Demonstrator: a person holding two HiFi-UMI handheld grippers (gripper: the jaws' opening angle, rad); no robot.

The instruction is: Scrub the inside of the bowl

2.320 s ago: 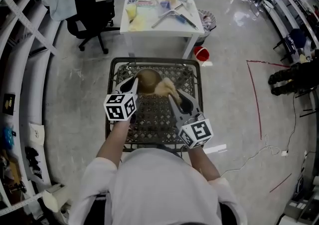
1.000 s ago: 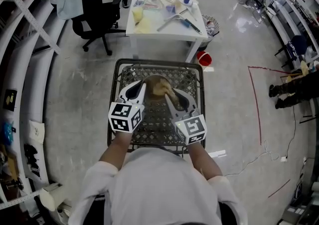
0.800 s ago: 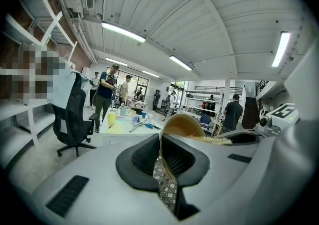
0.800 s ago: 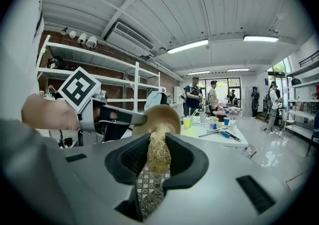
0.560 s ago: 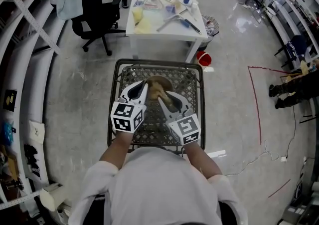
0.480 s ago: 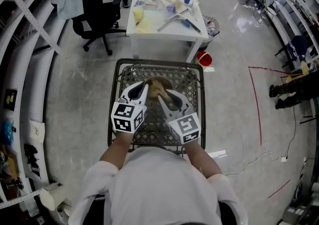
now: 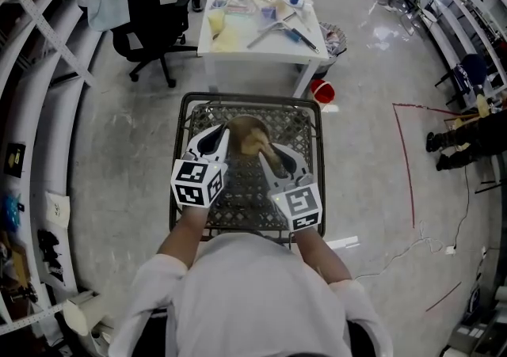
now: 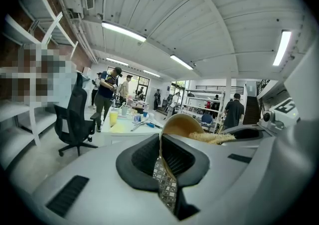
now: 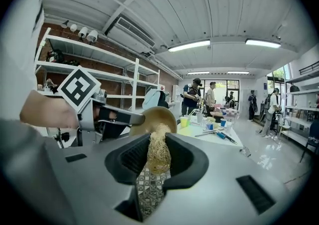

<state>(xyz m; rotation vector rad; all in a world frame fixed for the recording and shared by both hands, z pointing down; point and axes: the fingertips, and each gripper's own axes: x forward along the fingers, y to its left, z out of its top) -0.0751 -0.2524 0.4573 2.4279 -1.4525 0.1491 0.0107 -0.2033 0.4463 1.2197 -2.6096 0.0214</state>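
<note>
A tan bowl [image 7: 244, 126] is held tilted over the wire mesh cart [image 7: 314, 122]. My left gripper [image 7: 225, 134] is shut on its rim; in the left gripper view the rim [image 8: 162, 136] runs between the jaws and the bowl [image 8: 180, 124] rises beyond. My right gripper [image 7: 268, 153] is shut on a straw-coloured fibrous scrubber [image 7: 257, 140], which presses into the bowl's inside. In the right gripper view the scrubber [image 9: 158, 153] fills the gap between the jaws and reaches the bowl [image 9: 160, 115], with the left gripper [image 9: 119, 117] at the bowl's left edge.
The cart's black frame [image 7: 184, 110] rings both grippers. Beyond it stands a white table [image 7: 238, 40] with cups and tools, a black office chair [image 7: 149, 23] to its left and a red bucket [image 7: 322, 89] by its leg. Shelving curves along the left. People stand further off.
The right gripper has shifted slightly right with the scrubber against the bowl's inside. The left gripper keeps its hold on the rim, and the bowl stays over the cart.
</note>
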